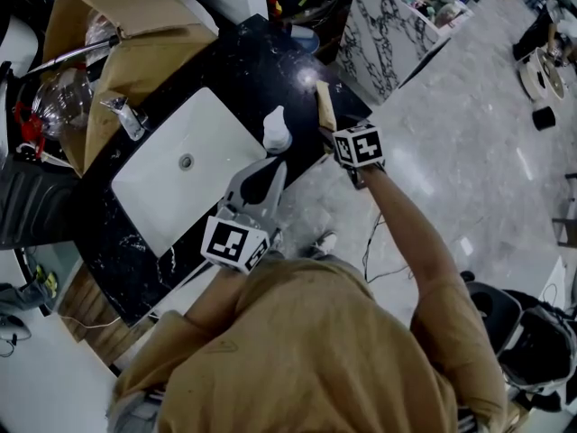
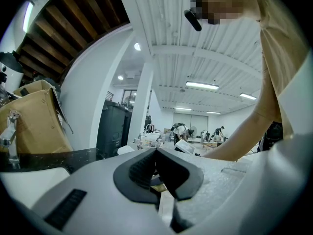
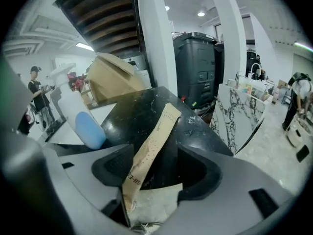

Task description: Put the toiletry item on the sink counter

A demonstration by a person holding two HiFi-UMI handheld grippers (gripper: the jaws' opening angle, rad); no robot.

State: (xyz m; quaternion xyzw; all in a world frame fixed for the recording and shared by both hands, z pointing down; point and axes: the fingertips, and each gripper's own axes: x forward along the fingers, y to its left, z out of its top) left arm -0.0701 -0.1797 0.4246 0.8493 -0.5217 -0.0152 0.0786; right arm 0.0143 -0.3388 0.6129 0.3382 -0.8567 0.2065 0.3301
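Observation:
A long brown paper packet (image 3: 151,148) stands slanted on the black sink counter (image 3: 137,111), its lower end between the jaws of my right gripper (image 3: 157,171). Those jaws stand wide apart; the packet leans by the left pad and the right pad is clear of it. In the head view the packet (image 1: 323,105) sits at the counter's right edge, just ahead of the right gripper (image 1: 328,130). A white bottle (image 1: 276,130) stands beside the white sink (image 1: 194,165). My left gripper (image 1: 270,171) hovers at the counter's front edge, its tips (image 2: 155,154) together and empty.
A cardboard box (image 1: 135,52) and a faucet (image 1: 126,115) stand behind the sink. The white bottle with a blue base (image 3: 73,106) is left of the packet. A marble-patterned cabinet (image 1: 388,34) and a black bin (image 3: 198,67) stand beyond the counter's right end.

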